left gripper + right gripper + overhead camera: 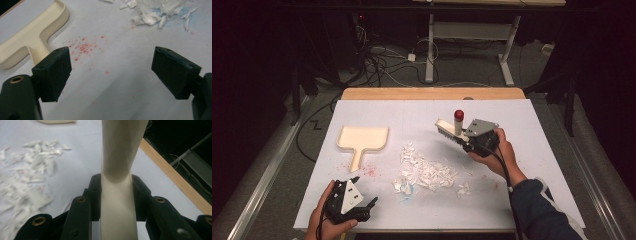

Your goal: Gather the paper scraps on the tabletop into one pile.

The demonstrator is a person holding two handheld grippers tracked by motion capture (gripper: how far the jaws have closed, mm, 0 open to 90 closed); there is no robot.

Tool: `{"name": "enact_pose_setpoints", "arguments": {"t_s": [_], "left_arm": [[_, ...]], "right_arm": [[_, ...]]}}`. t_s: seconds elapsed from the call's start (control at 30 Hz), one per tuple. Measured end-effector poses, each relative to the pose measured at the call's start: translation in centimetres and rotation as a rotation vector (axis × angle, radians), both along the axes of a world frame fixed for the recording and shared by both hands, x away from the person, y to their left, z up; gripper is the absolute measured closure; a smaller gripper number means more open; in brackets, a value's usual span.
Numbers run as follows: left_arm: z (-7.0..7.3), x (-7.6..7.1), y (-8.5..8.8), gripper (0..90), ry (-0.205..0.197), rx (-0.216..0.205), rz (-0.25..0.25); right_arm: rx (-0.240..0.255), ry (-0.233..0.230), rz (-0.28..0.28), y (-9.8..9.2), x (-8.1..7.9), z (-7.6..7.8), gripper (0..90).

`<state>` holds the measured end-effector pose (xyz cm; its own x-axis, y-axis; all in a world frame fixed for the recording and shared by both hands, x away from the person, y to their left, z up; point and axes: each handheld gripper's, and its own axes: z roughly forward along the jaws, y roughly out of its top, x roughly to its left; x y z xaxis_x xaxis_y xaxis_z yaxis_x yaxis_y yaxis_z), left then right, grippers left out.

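Cream brush (pixel 120 157) head cut off above right tool (pixel 116 195).

right tool (pixel 462 137) grips brush (pixel 447 131) | paper scraps (pixel 427 172) mid-table | dustpan (pixel 361 140) left

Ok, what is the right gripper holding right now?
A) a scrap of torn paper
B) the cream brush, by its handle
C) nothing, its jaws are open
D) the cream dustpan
B: the right gripper is clamped on the cream handle of the brush, while the dustpan lies apart on the table.
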<state>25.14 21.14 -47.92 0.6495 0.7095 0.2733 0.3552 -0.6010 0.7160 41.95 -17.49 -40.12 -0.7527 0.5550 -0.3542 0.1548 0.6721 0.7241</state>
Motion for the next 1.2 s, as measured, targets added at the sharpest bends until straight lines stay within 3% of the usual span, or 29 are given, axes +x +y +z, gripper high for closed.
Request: {"name": "enact_pose_setpoints", "arguments": {"t_s": [0.13, 0.23, 0.3, 0.33, 0.4, 0.63, 0.77, 0.93, 1.0, 1.07, 1.1, 1.13, 1.2], "left_arm": [[-0.1, 0.1, 0.0, 15.2, 0.004, 0.003, 0.0], [-0.1, 0.0, 0.0, 15.2, 0.006, -0.002, -0.001], [-0.2, -0.1, 0.1, 15.2, 0.011, -0.001, 0.0], [-0.2, -0.1, 0.1, 15.2, 0.011, -0.001, 0.0], [-0.2, -0.1, 0.1, 15.2, 0.013, -0.003, -0.002], [-0.2, -0.3, 0.4, 15.2, 0.013, -0.008, -0.004], [-0.2, -0.4, 0.5, 15.2, 0.011, -0.016, -0.003], [-0.3, -0.4, 0.6, 15.2, 0.01, -0.014, -0.005], [-0.2, -0.4, 0.7, 15.2, 0.011, -0.014, -0.002], [-0.2, -0.4, 0.7, 15.2, 0.012, -0.008, -0.005], [-0.2, -0.4, 0.7, 15.2, 0.012, -0.008, -0.005], [-0.2, -0.4, 0.7, 15.2, 0.012, -0.009, -0.006], [-0.2, -0.4, 0.6, 15.2, 0.014, -0.008, -0.005]], "right_arm": [[-0.005, 0.0, 0.003, 1.7, 2.1, 0.0, 67.8], [-0.003, 0.008, 0.022, 2.7, 2.7, -0.2, 67.9], [-0.013, 0.014, 0.041, 4.5, 3.4, -0.7, 67.8], [-0.013, 0.014, 0.041, 4.5, 3.4, -0.7, 67.8], [-0.034, 0.019, 0.073, 6.6, 3.7, -1.1, 67.9], [-0.072, 0.008, 0.139, 10.3, 3.7, -2.1, 67.8], [-0.085, 0.0, 0.151, 12.0, 3.9, -2.5, 67.9], [-0.114, 0.011, 0.225, 13.3, 3.5, -3.1, 67.8], [-0.153, 0.01, 0.275, 13.6, 3.1, -3.1, 67.8], [-0.176, 0.014, 0.328, 13.4, 2.6, -3.0, 67.7], [-0.176, 0.014, 0.328, 13.4, 2.6, -3.0, 67.7], [-0.186, 0.018, 0.383, 12.7, 2.0, -2.8, 67.8], [-0.18, 0.031, 0.427, 11.9, 1.4, -2.8, 67.7]]}}
